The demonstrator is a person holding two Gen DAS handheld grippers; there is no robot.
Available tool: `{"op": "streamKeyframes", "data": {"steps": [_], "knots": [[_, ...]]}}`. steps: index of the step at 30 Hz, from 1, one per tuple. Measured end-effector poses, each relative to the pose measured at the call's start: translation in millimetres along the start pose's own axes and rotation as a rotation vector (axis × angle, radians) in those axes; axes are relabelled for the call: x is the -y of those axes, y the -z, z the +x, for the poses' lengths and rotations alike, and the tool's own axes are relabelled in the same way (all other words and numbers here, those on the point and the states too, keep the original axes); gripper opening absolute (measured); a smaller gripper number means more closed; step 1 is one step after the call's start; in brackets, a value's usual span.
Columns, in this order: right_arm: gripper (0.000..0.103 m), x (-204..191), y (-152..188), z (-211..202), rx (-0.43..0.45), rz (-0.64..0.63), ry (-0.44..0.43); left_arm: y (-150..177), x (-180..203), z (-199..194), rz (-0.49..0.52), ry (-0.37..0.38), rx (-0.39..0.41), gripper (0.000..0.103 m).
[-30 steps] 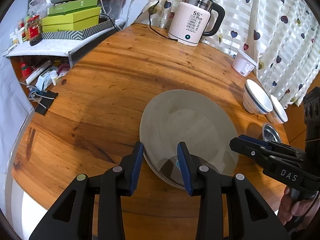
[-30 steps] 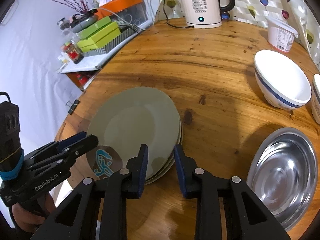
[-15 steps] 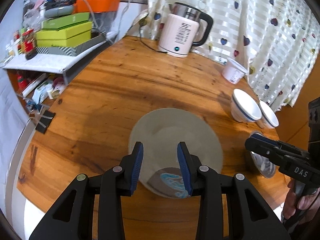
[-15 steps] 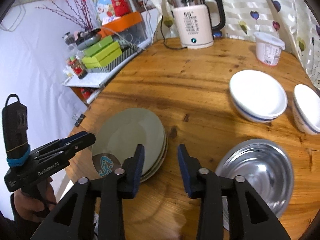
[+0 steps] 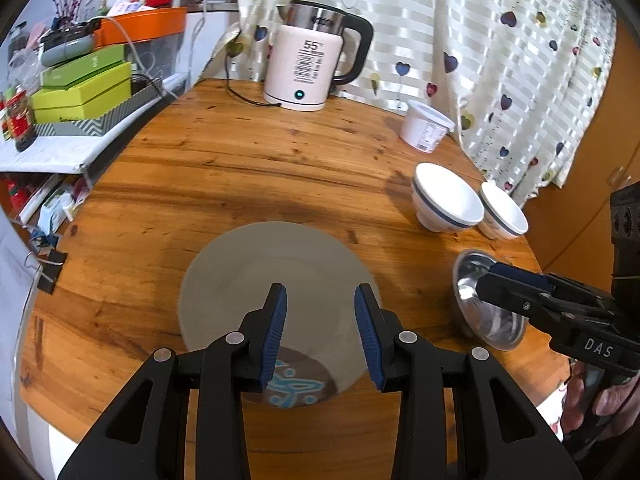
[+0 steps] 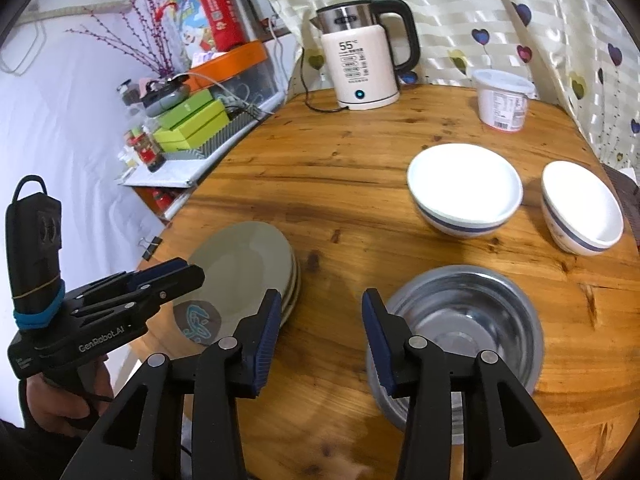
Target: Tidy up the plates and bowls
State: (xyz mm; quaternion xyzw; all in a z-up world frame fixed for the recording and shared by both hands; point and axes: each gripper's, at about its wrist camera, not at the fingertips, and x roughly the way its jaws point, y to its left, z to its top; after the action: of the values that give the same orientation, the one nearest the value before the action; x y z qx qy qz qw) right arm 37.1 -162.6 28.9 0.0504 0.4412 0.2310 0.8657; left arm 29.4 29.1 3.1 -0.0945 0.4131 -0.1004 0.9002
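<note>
A stack of grey-green plates [image 5: 276, 276] lies on the round wooden table near its front edge, also in the right wrist view [image 6: 244, 268]. My left gripper [image 5: 320, 332] is open and empty, raised above the stack's near rim. A steel bowl [image 6: 472, 312] sits right of the plates, also in the left wrist view [image 5: 484, 312]. My right gripper [image 6: 320, 336] is open and empty above the table between plates and steel bowl. Two white bowls with blue bands, a larger [image 6: 464, 188] and a smaller [image 6: 580, 204], stand behind the steel bowl.
A white electric kettle [image 5: 308, 68] with its cord stands at the table's far edge. A white plastic tub [image 6: 502, 100] stands by the heart-patterned curtain. A cluttered shelf with green boxes [image 5: 80, 92] lies left of the table. A coaster [image 5: 292, 384] peeks from under the plates.
Both grippers have pulled back and risen away from the plate stack. The right gripper has shifted right toward the steel bowl and opened wider. The plates have stayed in place.
</note>
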Motion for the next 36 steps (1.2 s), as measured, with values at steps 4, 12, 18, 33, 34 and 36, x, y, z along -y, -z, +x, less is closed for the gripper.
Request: {"op": "streamKeyframes", "data": {"steps": [4, 12, 18, 33, 34, 36], "knots": [[0.041, 7.3, 0.1, -3.7, 0.000, 0.016, 0.012, -2.7, 7.9, 4.1, 0.017, 0.012, -0.009, 0.037], [0.042, 21.0, -2.4, -10.2, 0.007, 0.038, 0.039, -12.4, 23.1, 12.5, 0.042, 0.034, -0.020, 0.037], [0.042, 32.1, -4.4, -15.1, 0.015, 0.055, 0.058, -20.5, 36.0, 18.3, 0.069, 0.049, -0.023, 0.037], [0.041, 71.9, -7.8, -25.2, 0.037, 0.140, 0.089, -43.6, 66.2, 39.6, 0.105, 0.102, -0.054, 0.037], [0.041, 74.8, -8.7, -25.2, 0.039, 0.146, 0.091, -45.4, 67.8, 41.5, 0.104, 0.109, -0.056, 0.037], [0.041, 81.0, -9.9, -25.3, 0.043, 0.160, 0.095, -50.0, 71.8, 46.6, 0.104, 0.123, -0.063, 0.037]]}}
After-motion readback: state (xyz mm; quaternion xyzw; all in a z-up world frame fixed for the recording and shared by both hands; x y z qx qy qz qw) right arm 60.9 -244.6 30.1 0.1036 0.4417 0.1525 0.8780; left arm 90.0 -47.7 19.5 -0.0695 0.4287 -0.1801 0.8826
